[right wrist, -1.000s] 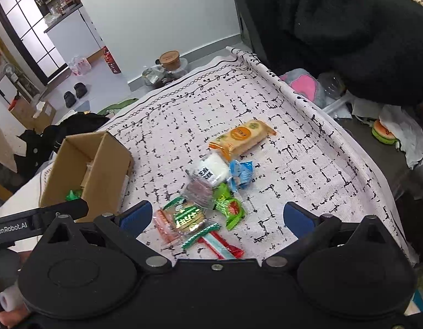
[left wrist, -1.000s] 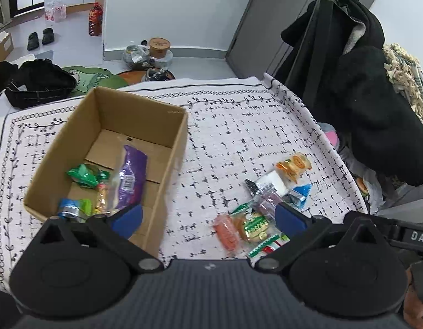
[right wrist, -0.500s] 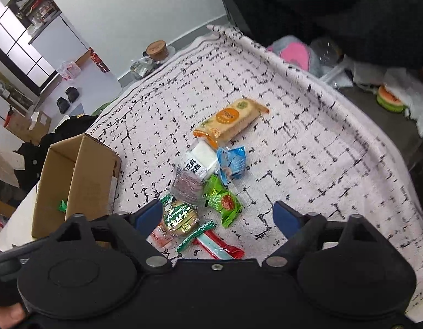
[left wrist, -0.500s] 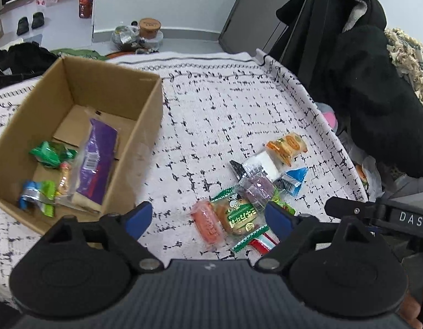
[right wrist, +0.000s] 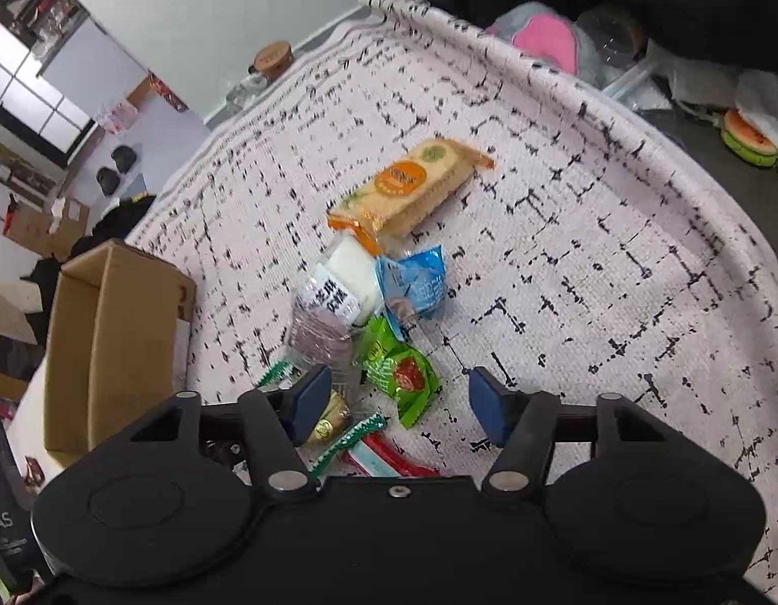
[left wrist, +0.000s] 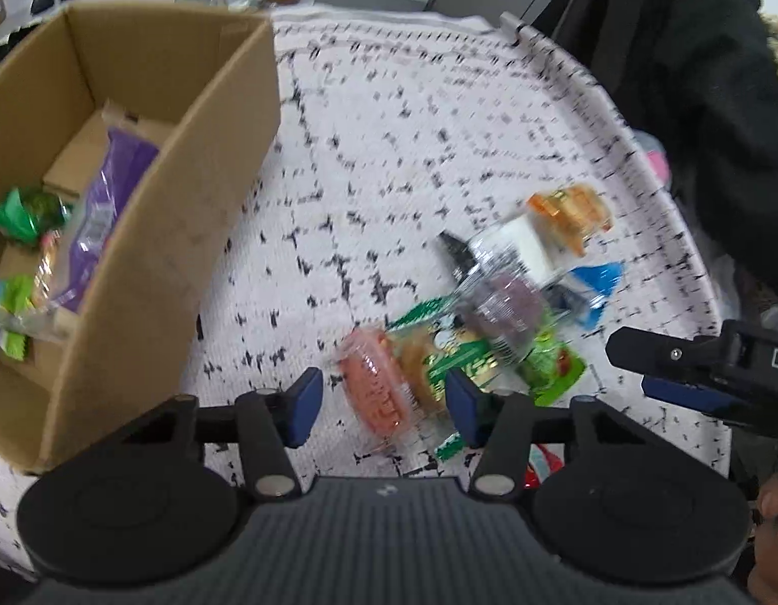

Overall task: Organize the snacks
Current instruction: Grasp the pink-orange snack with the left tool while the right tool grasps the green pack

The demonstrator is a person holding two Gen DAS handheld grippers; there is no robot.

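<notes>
Several snacks lie in the box; a pile waits ahead of both half-open, just-narrowing, empty grippers, left bracketing a pink pack, right.

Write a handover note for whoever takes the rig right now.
Left gripper: fingers have just been closing around the pink clear-wrapped snack; no contact visible, nothing held.
Right gripper: fingers also just closing, over the green strawberry-print packet; nothing held.
Done: the brown cardboard box already holds a purple packet and green packets.
Left: the pile on the white black-flecked cloth, including the orange cracker pack and blue packet, must go into the box.
</notes>
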